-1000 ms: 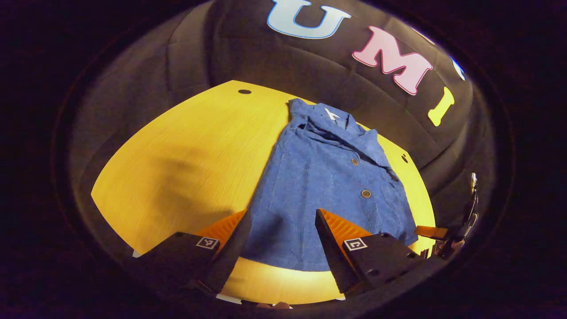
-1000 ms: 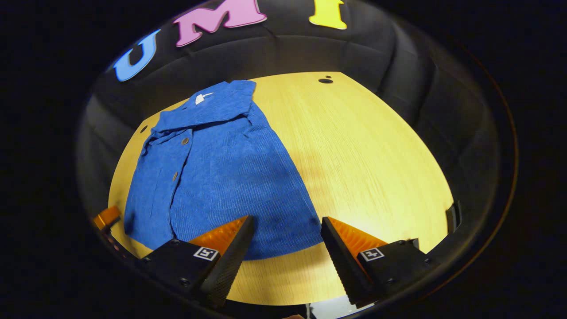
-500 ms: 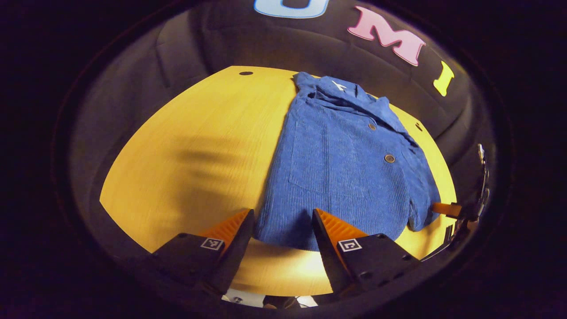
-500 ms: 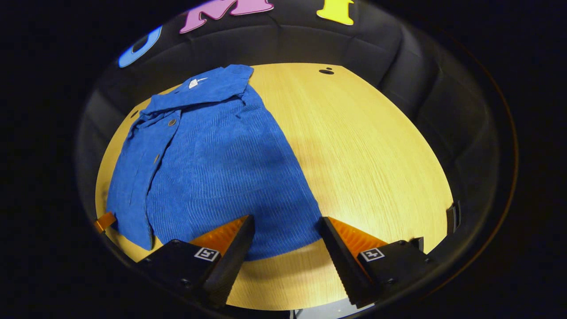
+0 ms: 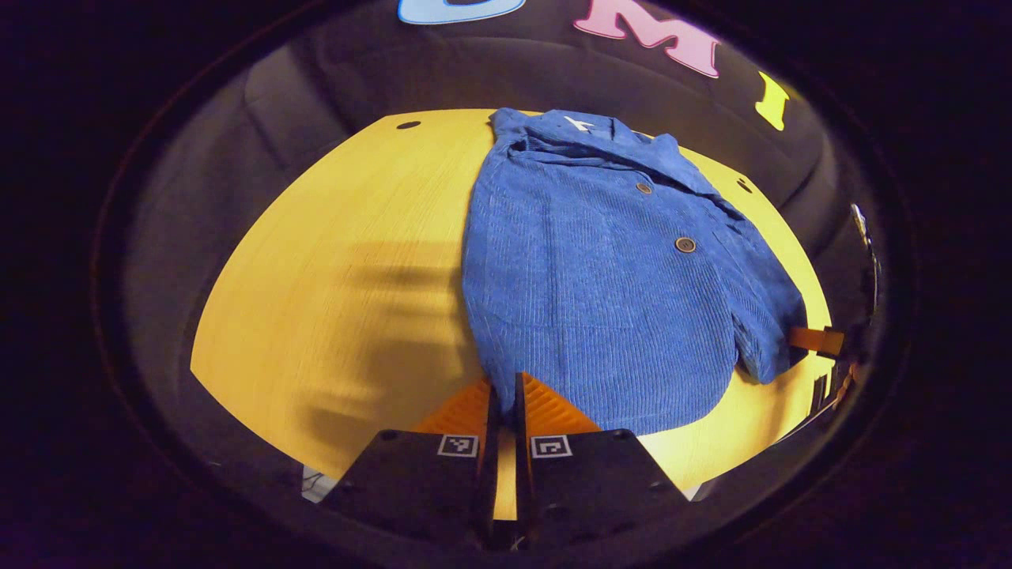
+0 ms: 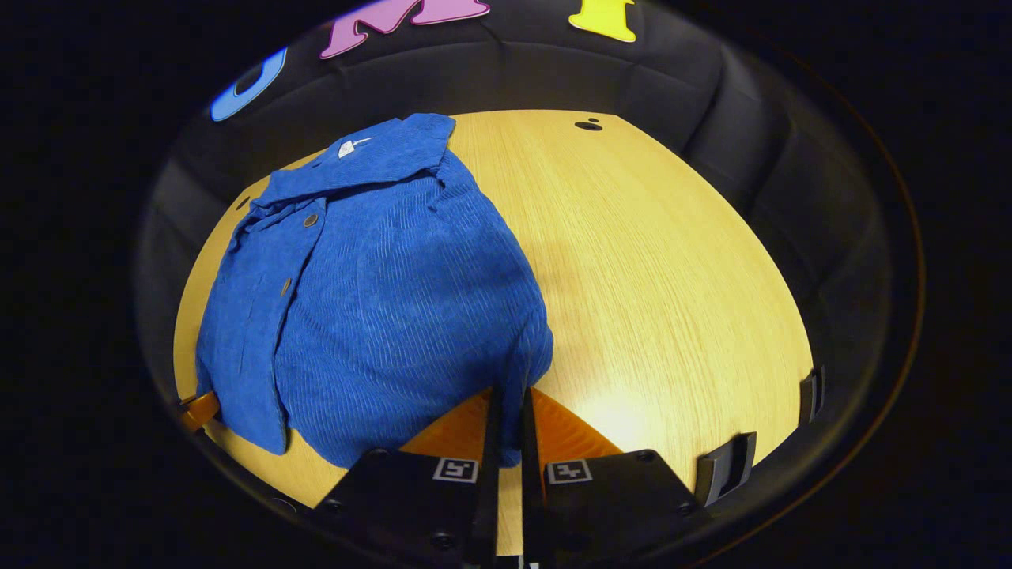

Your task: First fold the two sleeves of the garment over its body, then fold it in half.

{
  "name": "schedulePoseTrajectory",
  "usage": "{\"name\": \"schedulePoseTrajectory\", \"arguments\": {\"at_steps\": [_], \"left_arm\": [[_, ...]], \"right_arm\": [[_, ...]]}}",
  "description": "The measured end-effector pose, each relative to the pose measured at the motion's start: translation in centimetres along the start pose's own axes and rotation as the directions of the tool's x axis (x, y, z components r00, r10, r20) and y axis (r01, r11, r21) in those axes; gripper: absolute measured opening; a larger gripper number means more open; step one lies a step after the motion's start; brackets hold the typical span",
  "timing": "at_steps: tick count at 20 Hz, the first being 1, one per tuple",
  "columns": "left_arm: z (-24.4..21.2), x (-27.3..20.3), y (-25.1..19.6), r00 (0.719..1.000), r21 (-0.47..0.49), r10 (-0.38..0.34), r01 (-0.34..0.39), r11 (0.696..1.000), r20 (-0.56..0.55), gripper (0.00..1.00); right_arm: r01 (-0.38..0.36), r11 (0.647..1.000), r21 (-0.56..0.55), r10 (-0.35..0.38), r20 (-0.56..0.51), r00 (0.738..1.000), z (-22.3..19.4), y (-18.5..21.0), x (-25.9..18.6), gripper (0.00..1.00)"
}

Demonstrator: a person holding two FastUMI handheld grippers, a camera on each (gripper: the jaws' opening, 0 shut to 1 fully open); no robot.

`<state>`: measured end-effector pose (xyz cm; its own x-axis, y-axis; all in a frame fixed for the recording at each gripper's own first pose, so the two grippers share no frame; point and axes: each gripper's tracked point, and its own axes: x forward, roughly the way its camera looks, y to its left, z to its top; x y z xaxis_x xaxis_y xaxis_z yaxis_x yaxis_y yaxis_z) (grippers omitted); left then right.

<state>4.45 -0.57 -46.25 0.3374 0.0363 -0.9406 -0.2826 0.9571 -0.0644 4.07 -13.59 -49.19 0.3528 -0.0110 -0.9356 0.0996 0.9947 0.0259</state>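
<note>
- Wooden tabletop is filling the booth floor, glowing yellow under the lamp, with bare wood running out toward nine o'clock in the left gripper view and toward three o'clock in the right gripper view.
- Blue corduroy garment is lying flat on it, collar pointing to twelve o'clock, hem at six o'clock; both sleeves appear already folded over the body, so the halving fold looks to be the step in hand.
- Left gripper is sitting at the hem's eleven-to-six corner, its fingers drawn nearly together and pinching the cloth edge.
- Right gripper is doing the same at the opposite hem corner, fingers closed down on the fabric.
- For a clean fold, both corners probably want lifting together, level, carried toward the collar at twelve o'clock, keeping the hem taut between them so the corduroy is not sagging or dragging the sleeves loose.
</note>
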Motion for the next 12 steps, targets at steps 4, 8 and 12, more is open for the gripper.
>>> {"name": "schedulePoseTrajectory", "arguments": {"at_steps": [4,8,12], "left_arm": [[-0.3,-0.6,-1.2,0.996,-0.049,-0.083,0.082,0.995,-0.017,0.01],[0.8,-1.4,-1.7,0.994,-0.095,-0.112,0.112,0.989,0.010,0.01],[3.0,-4.5,-2.3,0.984,-0.116,-0.150,0.161,0.980,0.094,0.01]], "right_arm": [[-0.076,0.997,0.012,0.076,-0.045,0.996,0.1,0.2,0.0,0.05],[-0.138,0.986,0.096,0.140,-0.019,0.990,1.3,1.0,-1.4,0.05],[-0.197,0.980,0.028,0.196,0.048,0.980,4.1,2.2,-4.1,0.05]]}}
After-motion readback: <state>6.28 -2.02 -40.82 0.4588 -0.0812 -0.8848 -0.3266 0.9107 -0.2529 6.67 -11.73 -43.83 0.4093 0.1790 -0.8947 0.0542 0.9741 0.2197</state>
